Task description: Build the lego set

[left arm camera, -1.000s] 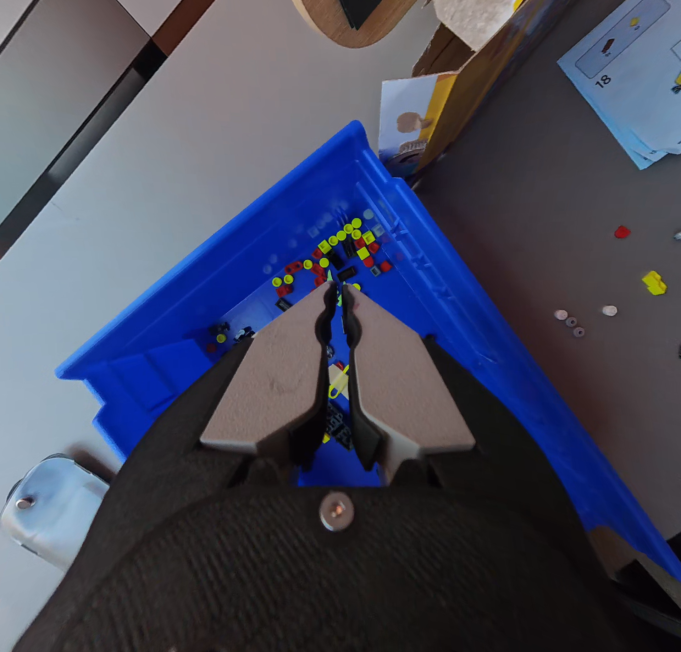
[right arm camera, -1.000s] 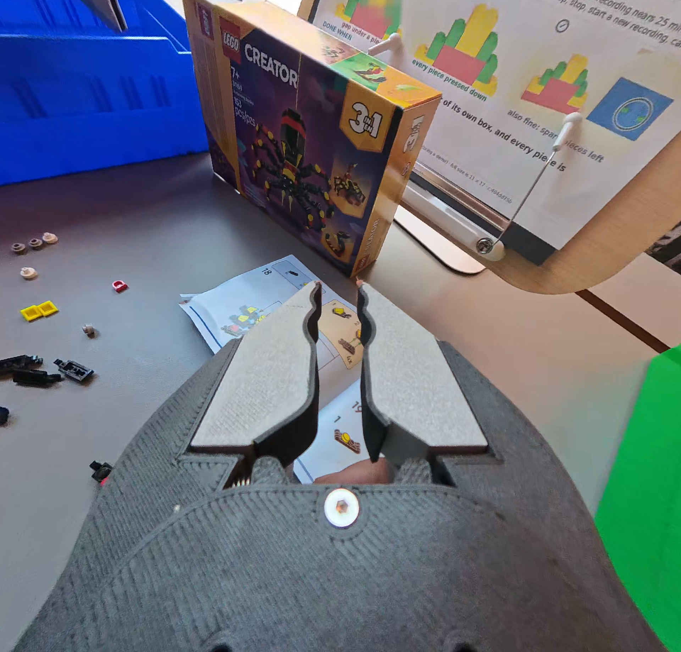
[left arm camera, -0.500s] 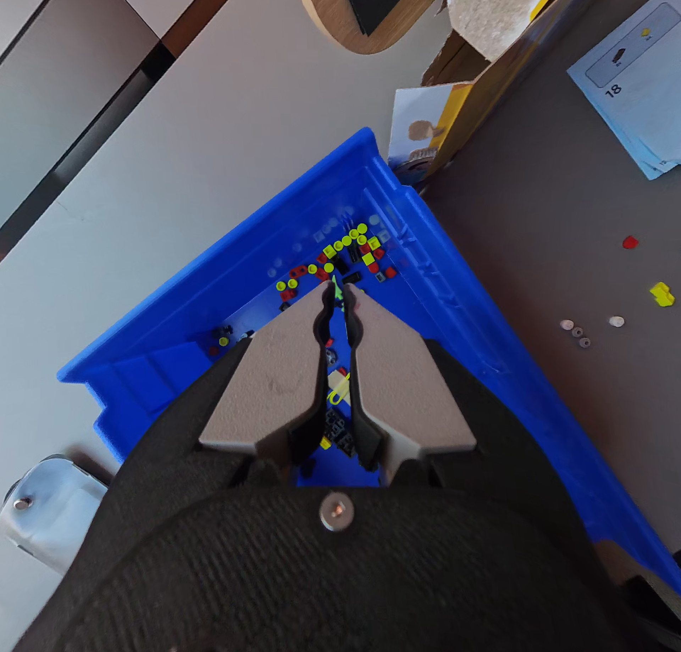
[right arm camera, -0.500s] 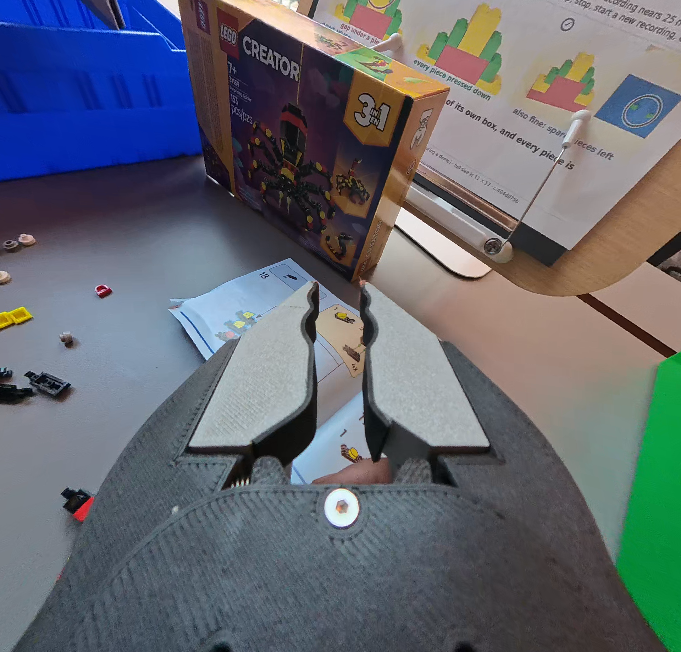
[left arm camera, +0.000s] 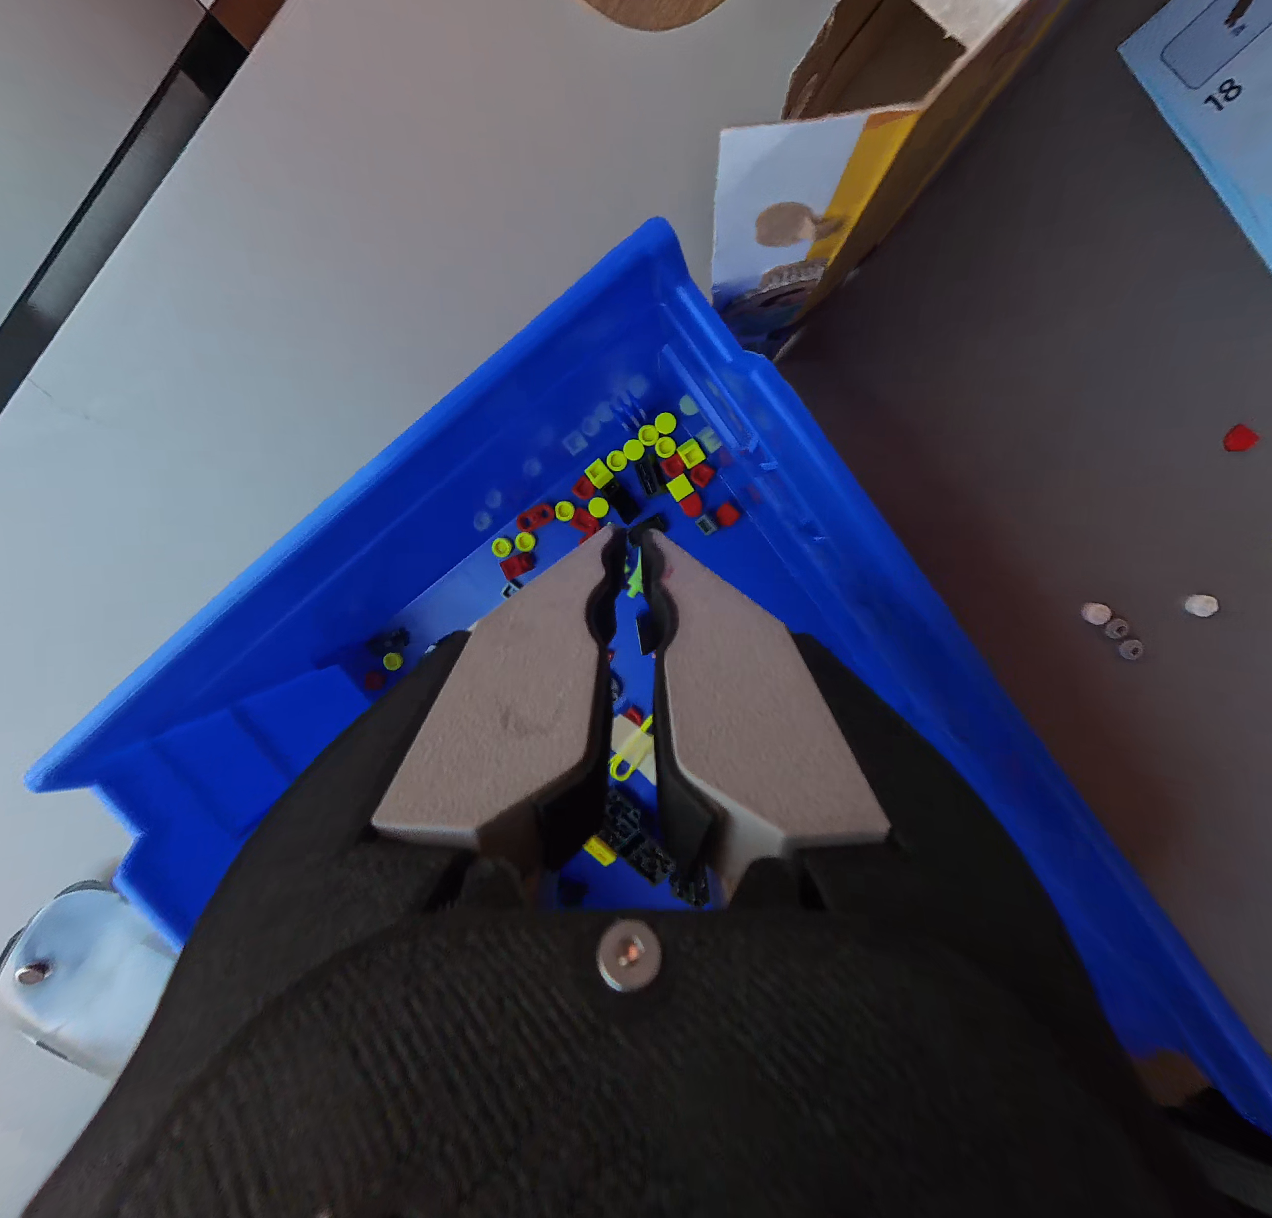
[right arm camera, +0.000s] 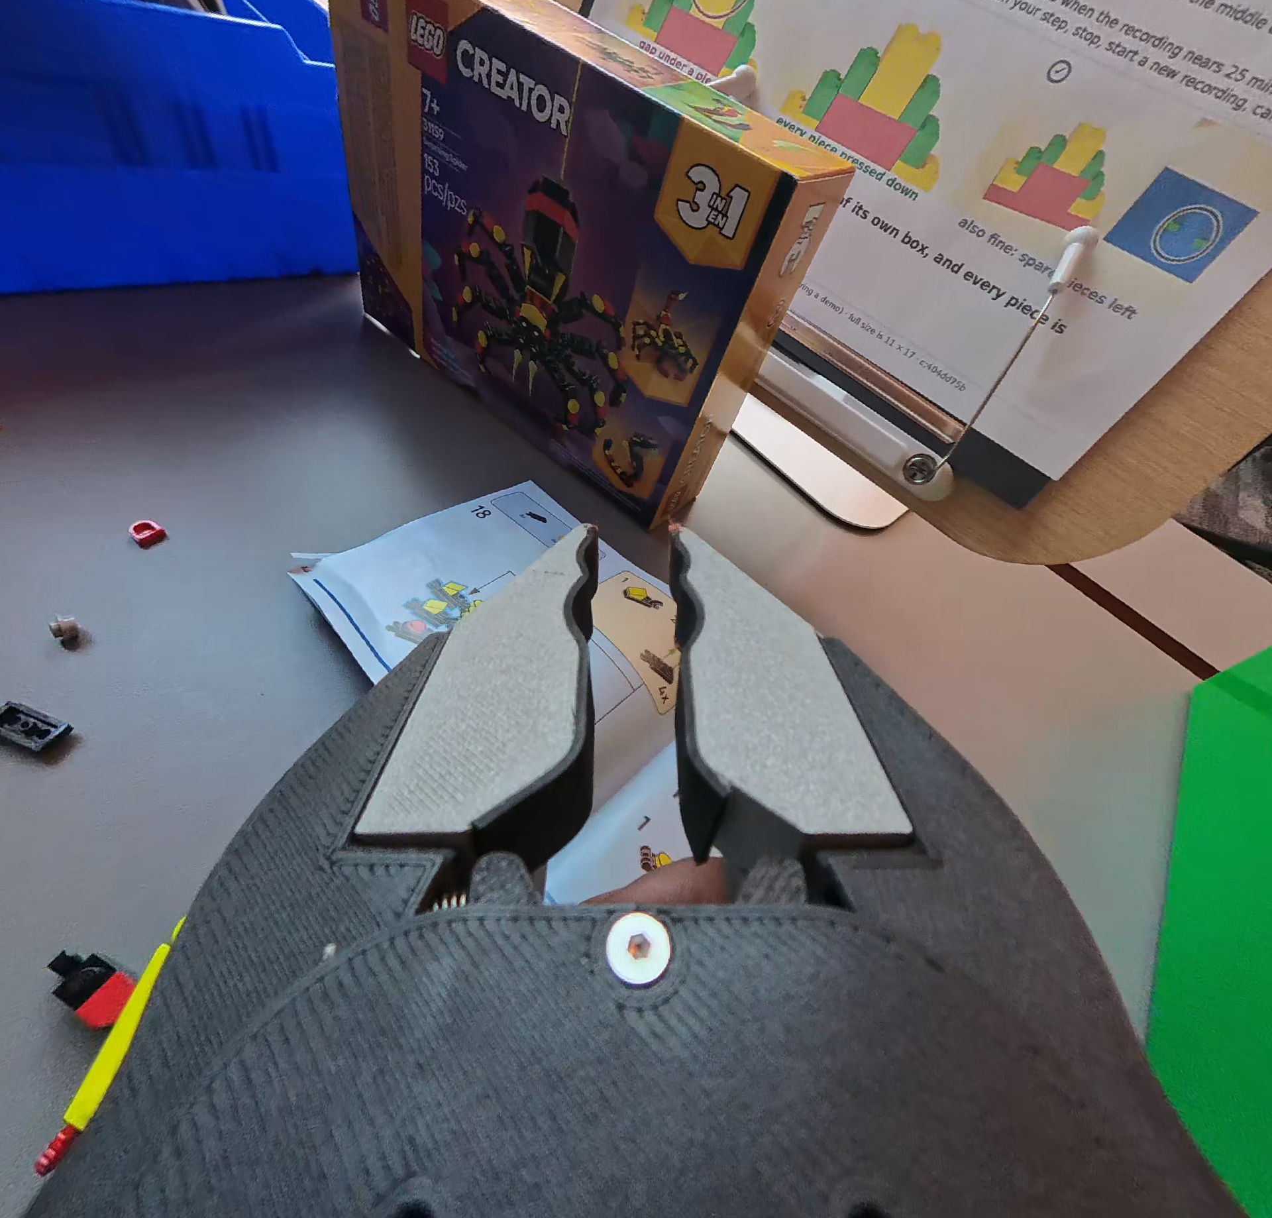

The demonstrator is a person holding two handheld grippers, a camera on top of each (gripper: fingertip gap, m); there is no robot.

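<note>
The left hand-held gripper hangs over the blue bin of small Lego pieces, jaws nearly closed on what may be a black piece. These are light, hard and slippery; pinch flat sides. The right hand-held gripper is slightly spread, empty, above the instruction booklet.

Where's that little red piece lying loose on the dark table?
In the right wrist view, the small red piece lies alone on the dark table, left of the instruction booklet and before the blue bin.

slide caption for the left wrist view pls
Left gripper poised over blue bin of small red, yellow and black lego pieces.
</note>
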